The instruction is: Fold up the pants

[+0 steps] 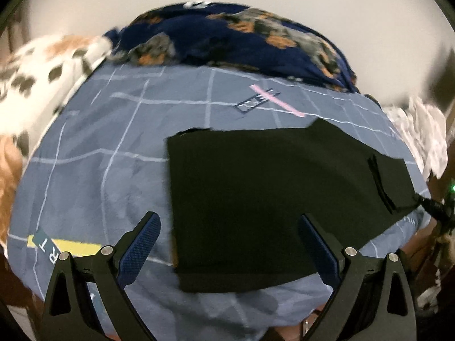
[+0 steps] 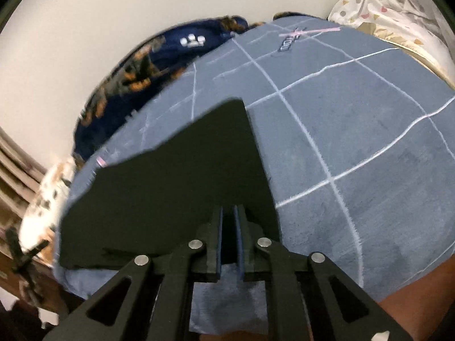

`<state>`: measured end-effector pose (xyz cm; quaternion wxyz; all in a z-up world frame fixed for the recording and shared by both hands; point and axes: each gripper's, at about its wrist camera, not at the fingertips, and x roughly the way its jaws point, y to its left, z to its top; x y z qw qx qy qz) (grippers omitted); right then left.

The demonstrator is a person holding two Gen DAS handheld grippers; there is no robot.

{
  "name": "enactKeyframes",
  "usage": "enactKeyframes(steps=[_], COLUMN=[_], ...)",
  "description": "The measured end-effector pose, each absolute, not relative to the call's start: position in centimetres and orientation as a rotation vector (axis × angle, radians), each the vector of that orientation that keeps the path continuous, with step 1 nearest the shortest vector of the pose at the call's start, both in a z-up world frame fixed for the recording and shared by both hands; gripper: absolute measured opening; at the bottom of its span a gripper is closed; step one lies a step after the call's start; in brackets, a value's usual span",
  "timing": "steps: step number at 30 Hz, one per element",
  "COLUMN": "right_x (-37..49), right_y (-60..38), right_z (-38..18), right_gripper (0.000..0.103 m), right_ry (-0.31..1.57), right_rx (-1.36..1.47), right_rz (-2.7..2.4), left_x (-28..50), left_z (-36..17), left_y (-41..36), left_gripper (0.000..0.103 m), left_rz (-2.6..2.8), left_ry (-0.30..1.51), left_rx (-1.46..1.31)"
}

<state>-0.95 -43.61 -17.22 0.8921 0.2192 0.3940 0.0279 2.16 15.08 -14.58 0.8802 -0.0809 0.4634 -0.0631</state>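
Left wrist view: the left gripper [image 1: 229, 228] has its two black fingers spread wide, their blue knurled pads [image 1: 140, 248] facing inward with nothing between them but air. Left of the left finger a yellow printed bar [image 1: 72, 248] with pale letters sits on the blue-grey bedcover [image 1: 93, 147], a soft, matte cloth crossed by thin white grid lines. Between and beyond the fingers lies the black pants [image 1: 256, 193], folded into a flat, nearly rectangular slab with crisp straight edges and a stepped corner at the far right; its near edge reaches just under the right finger. Farther ahead, a pink stripe [image 1: 277, 101] crosses a small dark label, and a rumpled navy blanket [image 1: 233, 39] with orange and grey patches is heaped at the far edge. A white fleecy cloth [image 1: 37, 85] with brown and grey spots lies far to the left.

Right wrist view: the right gripper [image 2: 227, 218] has its fingers drawn narrow, almost parallel, with a slim gap, and the pants' dark fabric sits in that gap at the fingertips; whether the pads actually pinch it I cannot tell. The pants spread left of and ahead of the fingers as a flat dark wedge; bare gridded bedcover lies to their right.
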Motion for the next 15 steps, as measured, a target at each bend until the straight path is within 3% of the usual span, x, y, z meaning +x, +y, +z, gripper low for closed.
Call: enactKeyframes(steps=[5,10,13,15], right_x=[-1.8,-1.8,-1.6,-1.4], right_y=[-41.8,-37.5,-34.7,-33.0], right_z=[-15.0,-13.4,-13.0,-12.8], right_gripper=[0.016,0.04,0.044,0.05], right_ry=[0.773,0.761,0.776,0.776], right_rx=[0.41,0.398,0.371,0.369], right_rz=[0.058,0.143,0.188,0.213], left_x=[3.4,5.6,6.7,7.4], left_z=[-16.7,-18.7,-19.8,-19.9], left_y=[17.7,18.0,18.1,17.5], left_gripper=[0.086,0.083,0.082,0.074], left_rz=[-0.158,-0.227,-0.313,-0.423], left_ry=[1.015,1.068,1.087,1.103], left_rx=[-0.207,-0.192,-0.238,-0.241])
